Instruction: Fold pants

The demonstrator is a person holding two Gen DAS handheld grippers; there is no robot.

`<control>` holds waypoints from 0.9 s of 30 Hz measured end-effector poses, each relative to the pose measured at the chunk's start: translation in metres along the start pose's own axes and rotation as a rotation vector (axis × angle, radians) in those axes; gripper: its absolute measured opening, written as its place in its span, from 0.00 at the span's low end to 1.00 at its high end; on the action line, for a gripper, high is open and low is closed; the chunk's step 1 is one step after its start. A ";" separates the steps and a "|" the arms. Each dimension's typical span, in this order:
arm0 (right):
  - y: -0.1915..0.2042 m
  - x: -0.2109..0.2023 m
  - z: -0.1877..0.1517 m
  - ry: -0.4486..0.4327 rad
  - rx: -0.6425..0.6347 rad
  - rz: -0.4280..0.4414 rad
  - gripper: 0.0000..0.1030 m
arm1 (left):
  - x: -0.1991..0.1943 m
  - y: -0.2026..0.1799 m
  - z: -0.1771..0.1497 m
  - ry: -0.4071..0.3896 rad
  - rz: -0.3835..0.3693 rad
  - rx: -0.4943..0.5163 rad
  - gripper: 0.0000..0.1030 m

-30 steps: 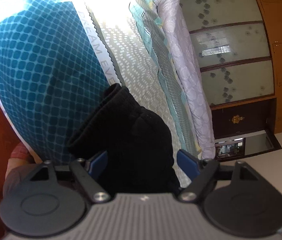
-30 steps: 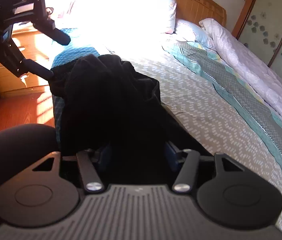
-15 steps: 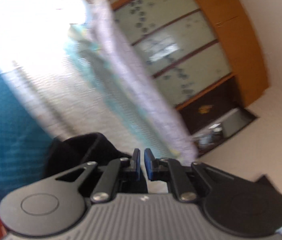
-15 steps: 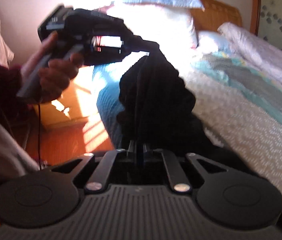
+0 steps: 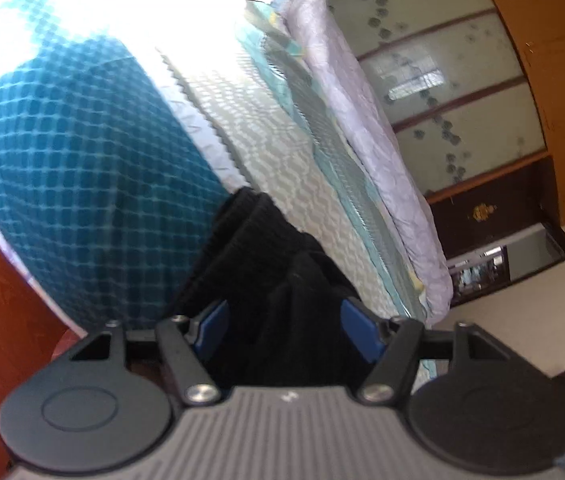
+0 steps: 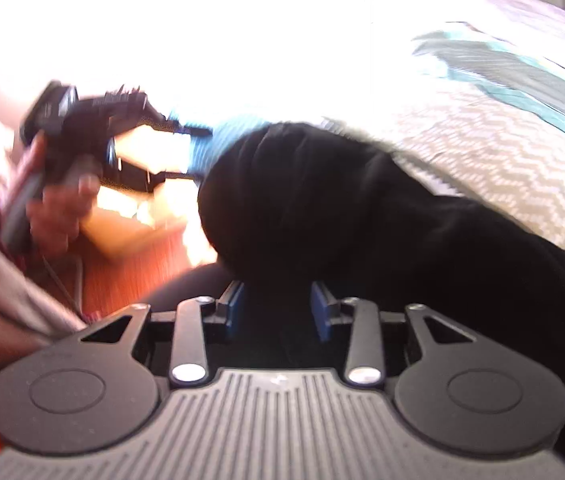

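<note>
The black pants (image 5: 282,280) lie bunched on the bed near its edge; they also show in the right wrist view (image 6: 342,208). My left gripper (image 5: 288,330) is open, its blue pads on either side of the black cloth. My right gripper (image 6: 278,312) is open too, with the pants between and in front of its pads. In the right wrist view the left gripper (image 6: 154,148) is held by a hand just left of the pants, its fingers apart. The views do not show whether the pads touch the cloth.
The bed has a teal checked sheet (image 5: 74,160) and a grey-white patterned cover (image 6: 502,152). A rolled pale quilt (image 5: 362,120) lies along the far side. A wooden wardrobe with glass doors (image 5: 462,100) stands behind. Orange wood floor (image 6: 130,272) lies beside the bed.
Half a second ago both grippers were shut on the pants and lifting them. Now both are open and the pants have dropped back onto the bed.
</note>
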State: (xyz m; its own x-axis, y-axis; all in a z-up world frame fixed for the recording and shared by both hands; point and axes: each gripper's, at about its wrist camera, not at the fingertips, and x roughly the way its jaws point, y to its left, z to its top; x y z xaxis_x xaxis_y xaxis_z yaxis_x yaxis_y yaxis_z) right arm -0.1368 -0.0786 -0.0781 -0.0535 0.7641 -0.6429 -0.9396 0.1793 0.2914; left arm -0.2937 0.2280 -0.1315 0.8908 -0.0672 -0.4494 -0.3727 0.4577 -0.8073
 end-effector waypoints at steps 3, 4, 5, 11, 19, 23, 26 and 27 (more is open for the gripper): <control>-0.011 -0.003 -0.003 -0.052 0.102 -0.042 0.38 | 0.027 -0.023 -0.002 0.014 0.056 0.125 0.24; -0.018 -0.001 -0.006 -0.061 0.139 -0.065 0.38 | 0.038 -0.024 -0.001 0.036 0.140 0.133 0.16; -0.029 0.002 -0.011 -0.071 0.187 -0.104 0.38 | 0.049 -0.017 0.001 0.061 0.203 0.116 0.10; -0.107 -0.036 -0.060 -0.162 0.614 -0.138 0.24 | 0.027 -0.017 0.014 0.044 0.152 0.036 0.13; -0.153 -0.154 -0.078 -0.300 0.513 -0.589 0.43 | 0.002 -0.073 0.022 -0.086 0.055 0.122 0.17; -0.176 -0.128 -0.067 -0.186 0.445 -0.583 0.46 | 0.049 -0.102 0.002 0.028 0.028 0.187 0.17; -0.161 -0.095 -0.048 -0.143 0.326 -0.501 0.46 | 0.076 -0.108 -0.016 0.078 0.081 0.237 0.17; -0.160 -0.082 -0.039 -0.131 0.291 -0.467 0.47 | 0.081 -0.106 -0.019 0.084 0.113 0.257 0.17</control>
State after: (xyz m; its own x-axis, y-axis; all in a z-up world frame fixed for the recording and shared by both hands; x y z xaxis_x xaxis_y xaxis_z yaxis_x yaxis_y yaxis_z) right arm 0.0043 -0.1942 -0.0997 0.4055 0.6297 -0.6626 -0.7205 0.6663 0.1923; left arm -0.1871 0.1570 -0.0895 0.8187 -0.0713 -0.5698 -0.3807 0.6755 -0.6315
